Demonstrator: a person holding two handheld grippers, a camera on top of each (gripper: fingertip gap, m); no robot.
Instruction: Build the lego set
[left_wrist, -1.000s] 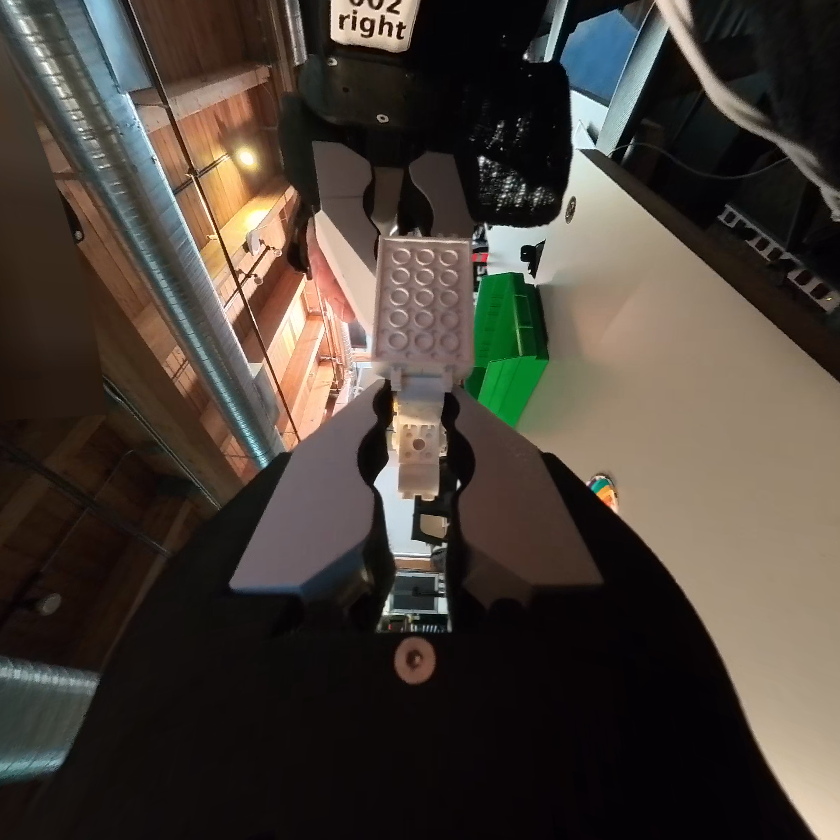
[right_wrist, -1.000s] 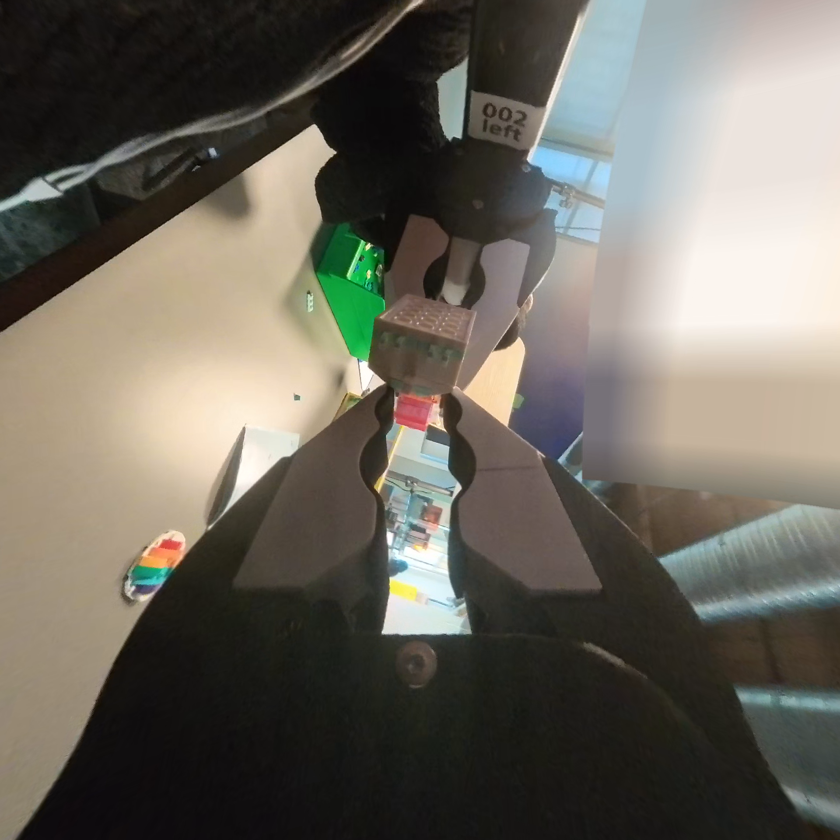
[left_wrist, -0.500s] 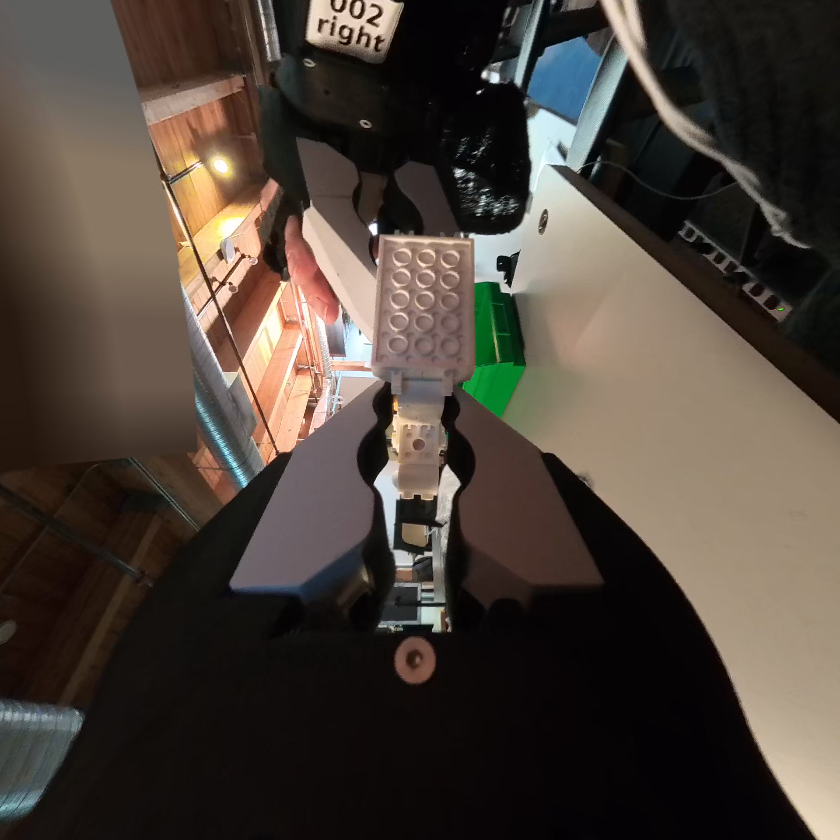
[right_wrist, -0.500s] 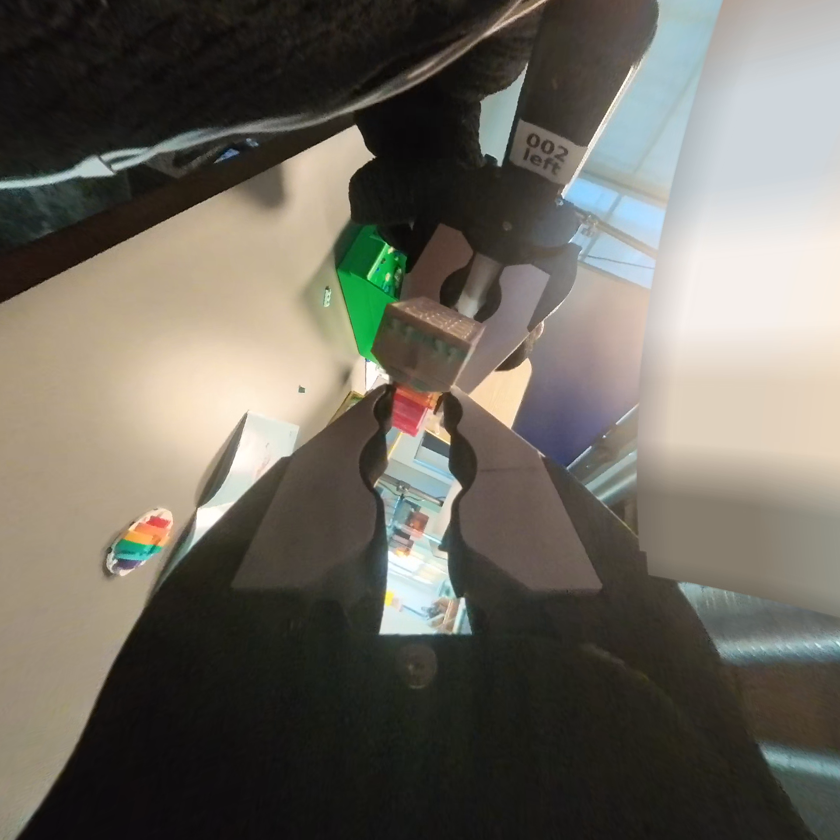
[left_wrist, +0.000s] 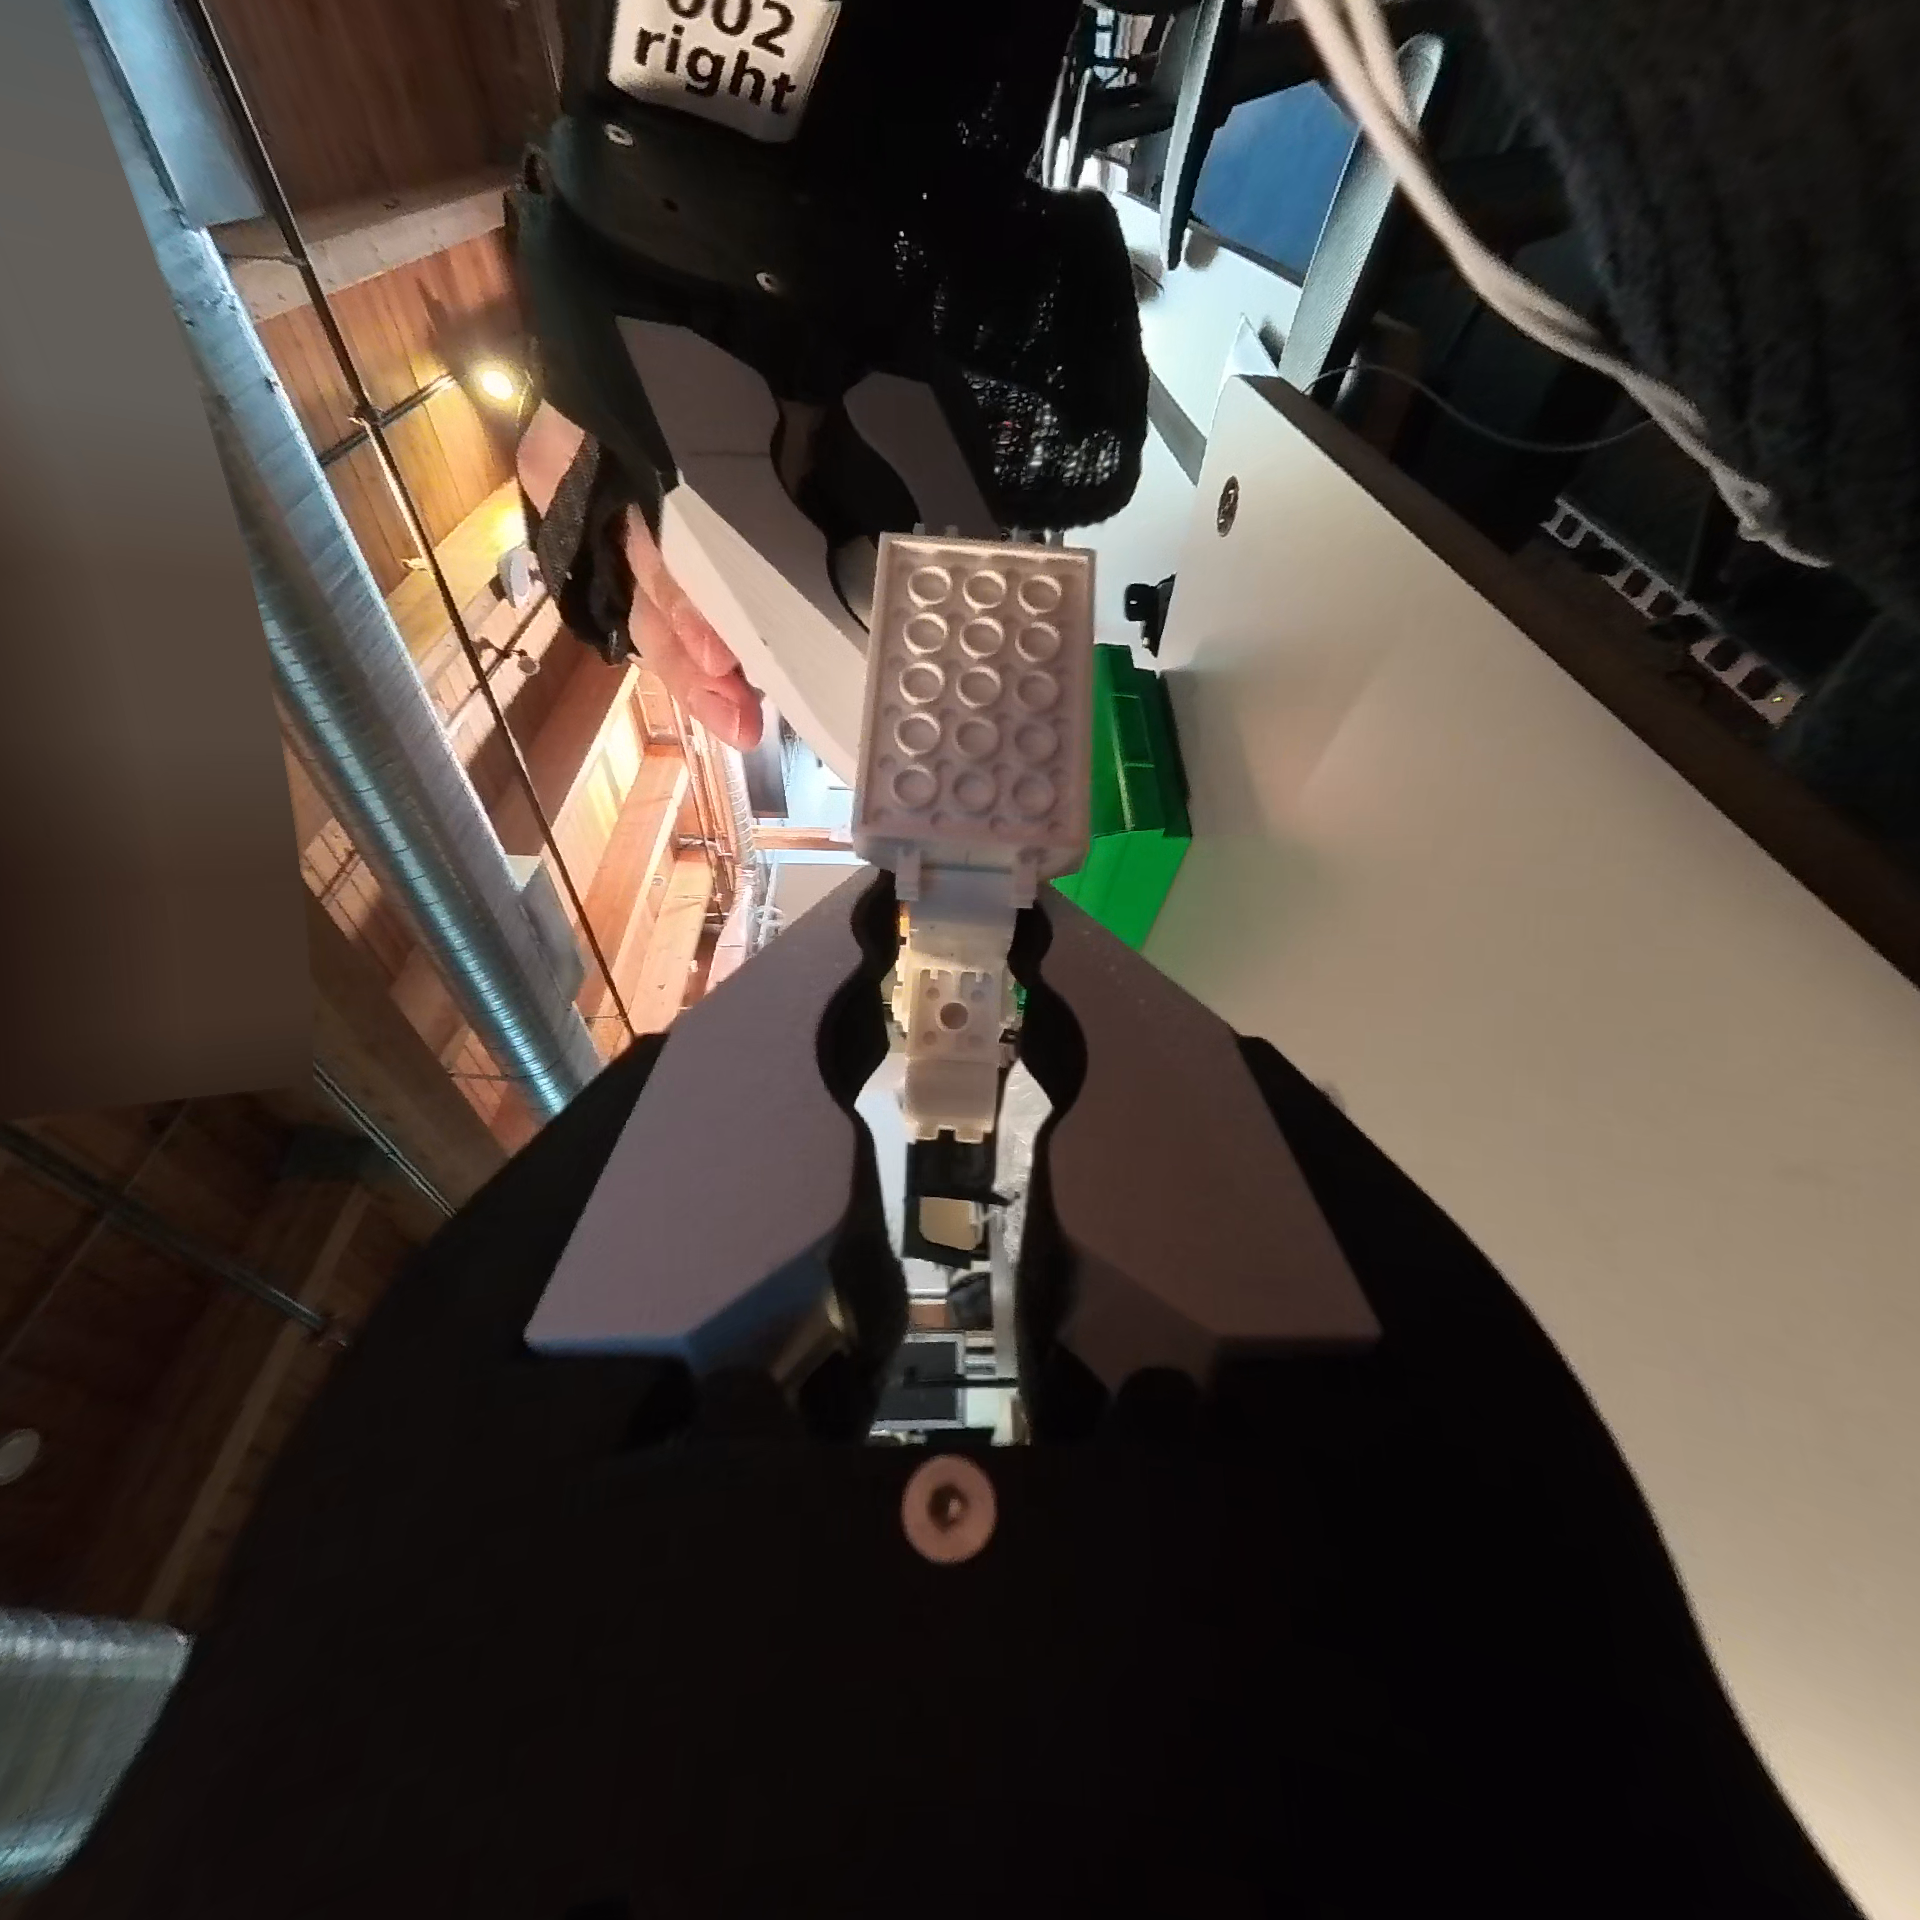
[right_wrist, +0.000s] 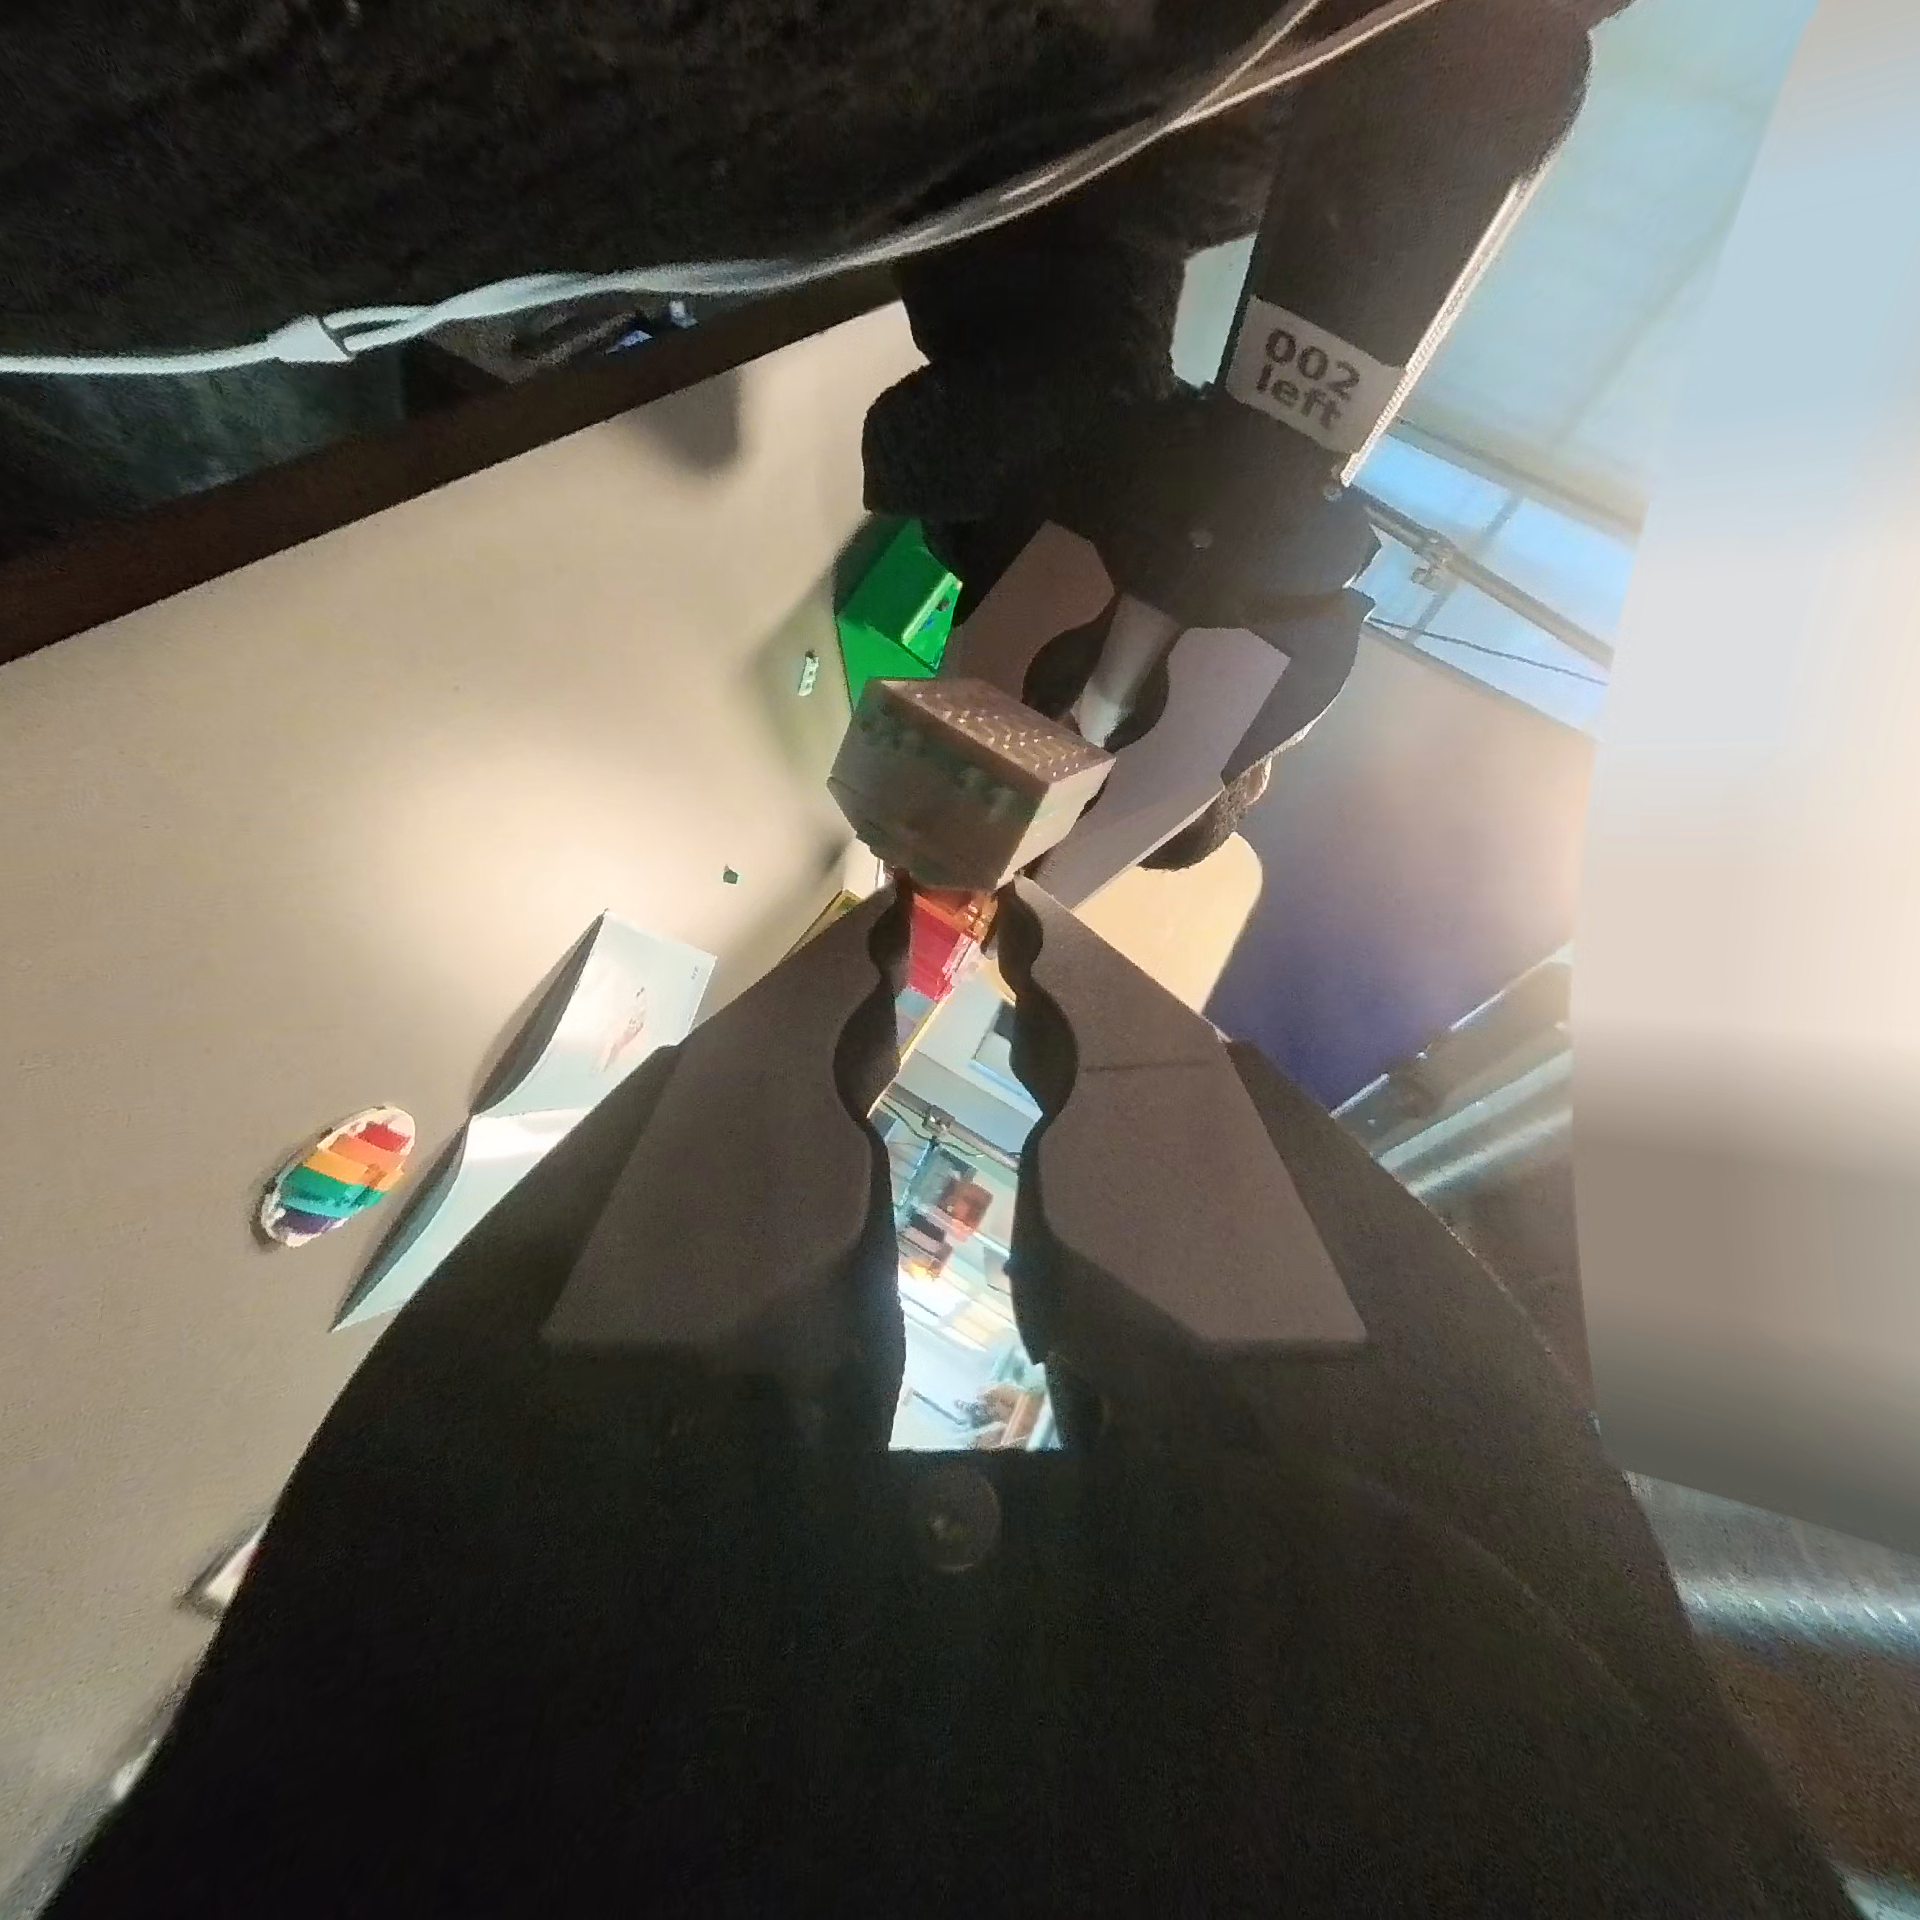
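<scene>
In the left wrist view my left gripper (left_wrist: 961, 904) is shut on the white stem (left_wrist: 951, 1023) of a lego assembly held in the air. The stem carries a white studded block (left_wrist: 977, 717). My right gripper (left_wrist: 831, 540) faces it from the far side, its fingertips hidden behind the block. In the right wrist view my right gripper (right_wrist: 948, 909) is shut on a red-orange brick stack (right_wrist: 940, 940) fixed under the same block (right_wrist: 966, 790), which looks grey here. The left gripper (right_wrist: 1101, 727) stands just beyond the block.
A white table (left_wrist: 1455, 935) fills one side of each view. On it are a green bin (left_wrist: 1132, 831), also seen in the right wrist view (right_wrist: 894, 623), a white booklet (right_wrist: 582, 1049) and a rainbow-coloured oval piece (right_wrist: 338, 1174). A dark sleeve (right_wrist: 520, 156) and a white cable hang close above.
Both grippers have kept their hold. The two grippers have tilted and turned together, so the block shows more of its side in the right wrist view and the right gripper looks nearer.
</scene>
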